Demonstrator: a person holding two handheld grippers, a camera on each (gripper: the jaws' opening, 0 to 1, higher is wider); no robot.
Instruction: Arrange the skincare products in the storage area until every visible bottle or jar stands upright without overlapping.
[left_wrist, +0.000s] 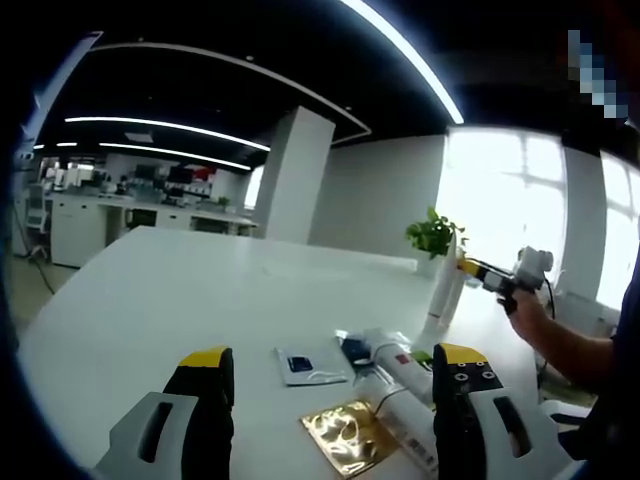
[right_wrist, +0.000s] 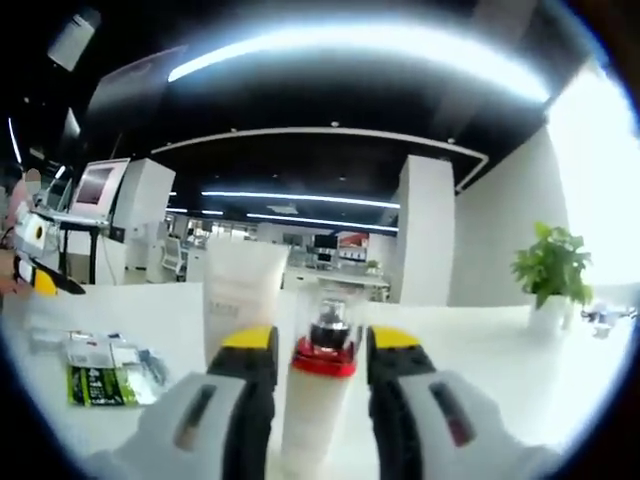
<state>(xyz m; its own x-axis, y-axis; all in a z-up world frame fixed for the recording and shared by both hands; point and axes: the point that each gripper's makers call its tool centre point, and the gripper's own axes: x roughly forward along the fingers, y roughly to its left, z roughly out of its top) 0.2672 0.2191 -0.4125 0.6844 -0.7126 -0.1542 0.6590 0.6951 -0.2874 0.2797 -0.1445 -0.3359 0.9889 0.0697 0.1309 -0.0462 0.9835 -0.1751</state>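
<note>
Right gripper: jaws clenched on an upright white bottle with red collar, dead centre. White tube standing just behind at 11 o'clock; green sachet lying at 9 o'clock on the white surface.

Left gripper: jaws released, holding nothing. Gold packet between them low down; blue sachet and lying tubes beyond, toward 1 o'clock.

One bottle, one tube, two plants, green packet, gold sachet.
</note>
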